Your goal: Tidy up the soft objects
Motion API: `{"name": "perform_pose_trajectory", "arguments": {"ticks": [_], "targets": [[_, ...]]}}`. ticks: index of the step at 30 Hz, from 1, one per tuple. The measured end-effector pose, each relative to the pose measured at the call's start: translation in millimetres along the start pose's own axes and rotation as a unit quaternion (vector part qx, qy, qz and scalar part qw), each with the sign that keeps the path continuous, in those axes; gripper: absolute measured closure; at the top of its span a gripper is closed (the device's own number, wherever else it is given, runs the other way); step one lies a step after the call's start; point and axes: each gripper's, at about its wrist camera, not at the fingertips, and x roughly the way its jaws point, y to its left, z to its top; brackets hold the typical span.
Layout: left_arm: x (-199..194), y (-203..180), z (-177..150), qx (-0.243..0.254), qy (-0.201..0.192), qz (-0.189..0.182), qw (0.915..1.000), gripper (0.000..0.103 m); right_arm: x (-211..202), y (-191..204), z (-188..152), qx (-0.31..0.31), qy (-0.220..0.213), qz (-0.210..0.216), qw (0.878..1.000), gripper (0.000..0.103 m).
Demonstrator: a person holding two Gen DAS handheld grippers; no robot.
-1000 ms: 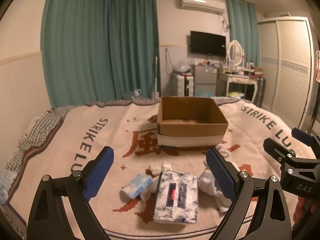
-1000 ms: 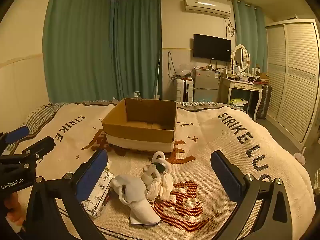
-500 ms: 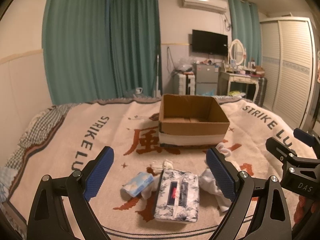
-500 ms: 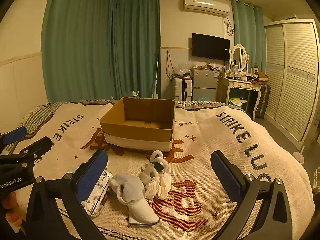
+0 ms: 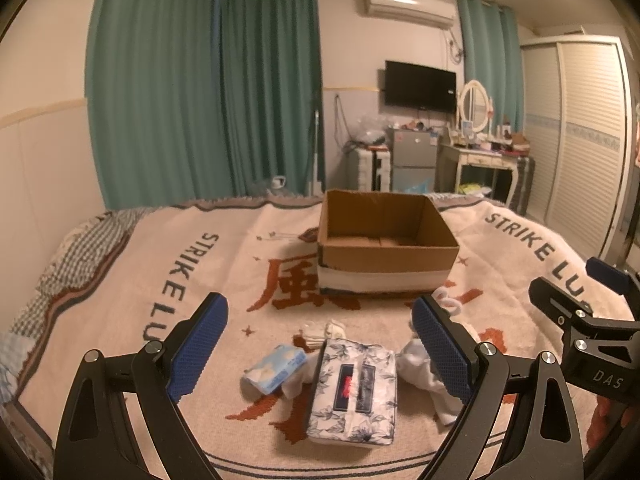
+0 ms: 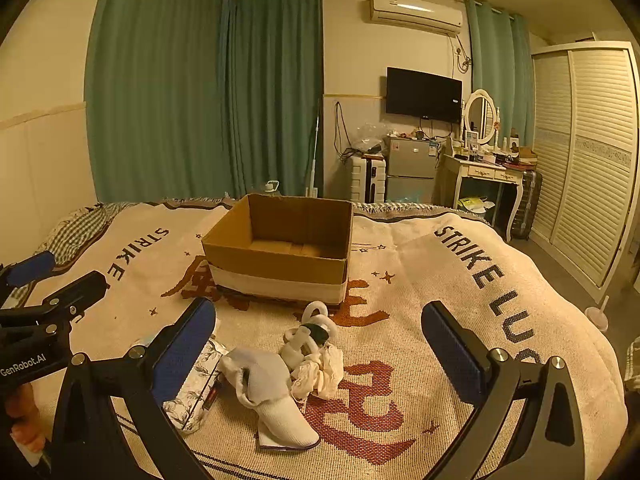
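Note:
An open cardboard box (image 5: pixel 386 246) (image 6: pixel 280 248) stands on the bed blanket, nothing visible inside. In front of it lie a floral tissue pack (image 5: pixel 354 390) (image 6: pixel 196 384), a small blue tissue packet (image 5: pixel 276 368), a white sock (image 6: pixel 272 396) (image 5: pixel 432 380), a bundle of white hair ties and cloth (image 6: pixel 316 348), and small folded white cloths (image 5: pixel 324 330). My left gripper (image 5: pixel 320 348) is open and empty above the tissue pack. My right gripper (image 6: pixel 320 352) is open and empty above the sock and bundle.
The blanket (image 6: pixel 460 280) with "STRIKE LUCK" lettering covers the bed. Green curtains (image 6: pixel 208 92), a TV, a small fridge (image 6: pixel 410 170), a dressing table (image 6: pixel 486 176) and a slatted wardrobe (image 6: pixel 588 152) stand beyond. Each gripper shows at the edge of the other's view.
Both views have shifted slightly; the box and the soft items lie where they were. Both grippers stay open.

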Motion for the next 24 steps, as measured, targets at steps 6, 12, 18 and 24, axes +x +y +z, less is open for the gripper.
{"name": "perform_pose_trajectory", "arguments": {"ticks": [6, 12, 18, 24], "targets": [[0.9, 0.9, 1.0, 0.0, 0.0, 0.0, 1.0, 0.008, -0.3, 1.4, 0.5, -0.001, 0.0, 0.0, 1.0, 0.0], [0.9, 1.0, 0.9, -0.001, 0.0, -0.001, 1.0, 0.008, -0.3, 2.7, 1.2, -0.002, 0.0, 0.0, 1.0, 0.0], [1.2, 0.6, 1.2, -0.001, 0.001, -0.001, 1.0, 0.008, -0.3, 3.2, 1.8, -0.003, 0.001, 0.001, 1.0, 0.0], [-1.0, 1.0, 2.9, -0.005, -0.002, -0.001, 1.0, 0.008, -1.7, 3.5, 1.8, -0.004, -0.001, 0.0, 1.0, 0.0]]}}
